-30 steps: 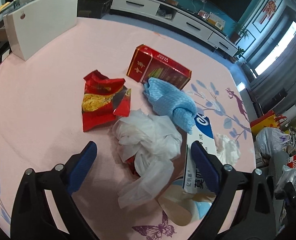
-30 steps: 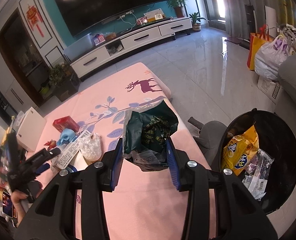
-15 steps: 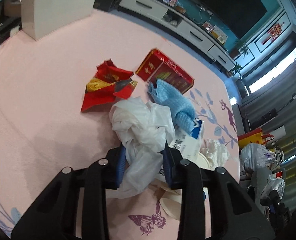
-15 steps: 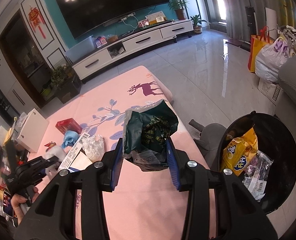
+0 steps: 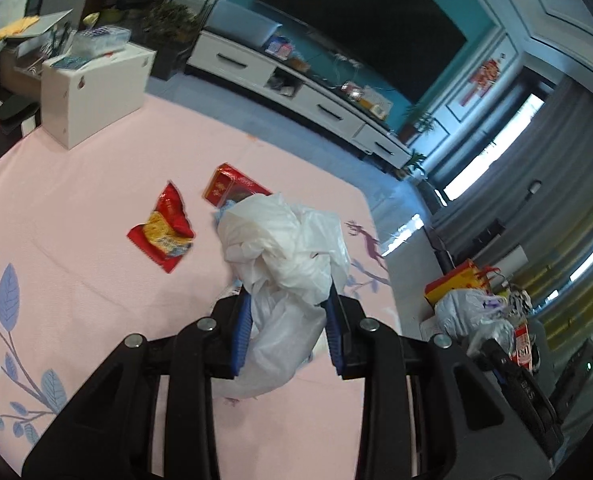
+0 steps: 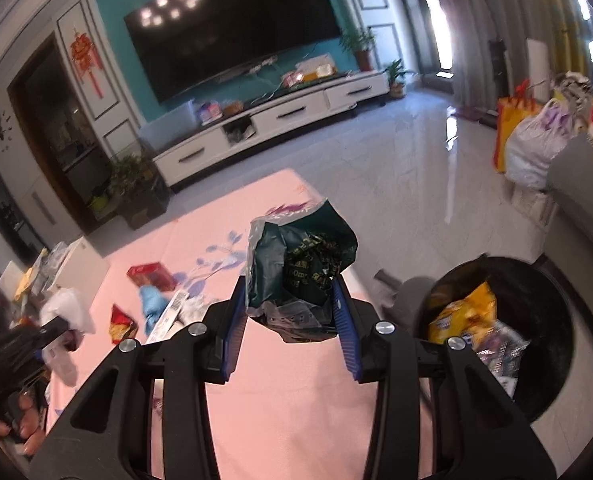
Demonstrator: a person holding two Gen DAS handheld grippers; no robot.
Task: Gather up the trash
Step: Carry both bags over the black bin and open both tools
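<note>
My left gripper point(image 5: 288, 320) is shut on a crumpled white plastic bag point(image 5: 284, 240) and holds it above the pink table point(image 5: 76, 280). It also shows in the right wrist view point(image 6: 66, 312). My right gripper point(image 6: 290, 312) is shut on a dark green wrapper point(image 6: 300, 264), held over the table's right part, left of the black trash bin point(image 6: 536, 320). The bin holds a yellow snack bag point(image 6: 460, 312) and other wrappers. On the table lie a red snack wrapper point(image 5: 162, 232), a red box point(image 5: 232, 188) and a blue cloth point(image 6: 152, 304).
A white box point(image 5: 92, 92) stands at the table's far left corner. A white TV cabinet point(image 6: 272, 120) lines the far wall. Bags point(image 6: 536, 148) sit on the floor at the right. A grey sofa arm point(image 6: 584, 208) stands behind the bin.
My left gripper closed on the white plastic bag and lifted it off the table. My right gripper still holds the green wrapper and has risen a little.
</note>
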